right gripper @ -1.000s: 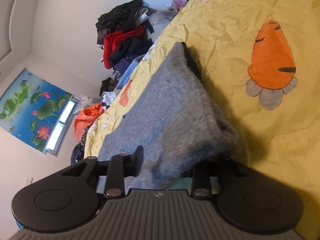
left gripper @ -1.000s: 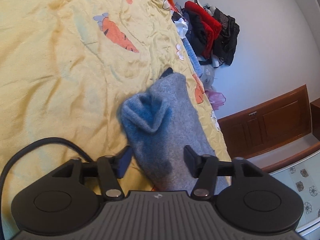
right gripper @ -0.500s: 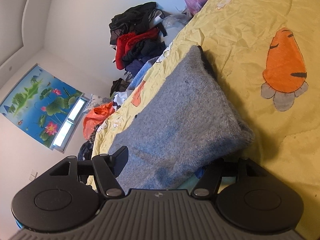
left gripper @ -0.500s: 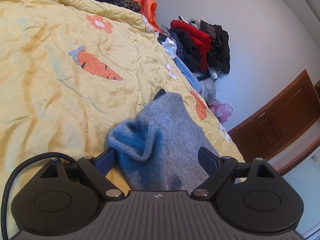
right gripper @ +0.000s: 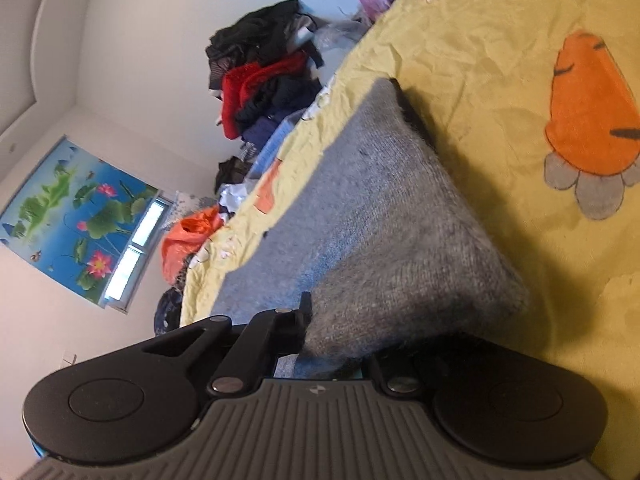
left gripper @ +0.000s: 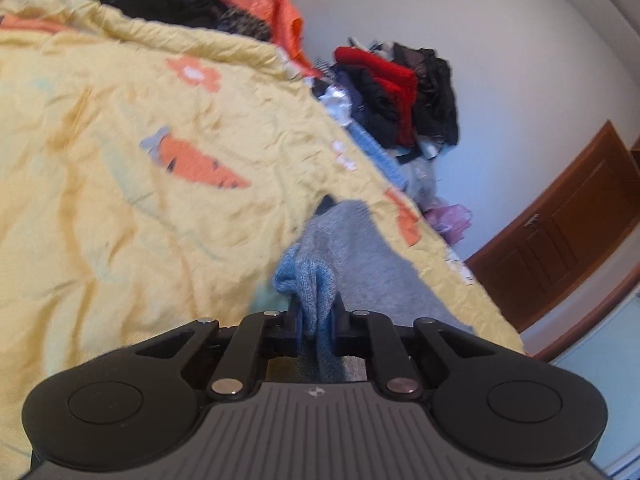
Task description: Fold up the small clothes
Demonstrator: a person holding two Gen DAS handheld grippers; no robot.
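Note:
A grey knit garment with a blue inner side lies on the yellow carrot-print bedspread. In the left wrist view my left gripper has its jaws closing, and the pads pinch a bunched blue fold at the garment's near edge. In the right wrist view the same grey garment stretches away from my right gripper. Its jaws are closing on the near hem; the cloth drapes over and hides the right finger.
A heap of red, black and blue clothes sits at the bed's far edge by the white wall, with an orange garment further along. A brown wooden cabinet stands beyond the bed. A lotus poster hangs by a window.
Both grippers stood open around the garment's near edge and have now shut on it. The left gripper rolled, and the blue fold is squeezed narrow between its pads.

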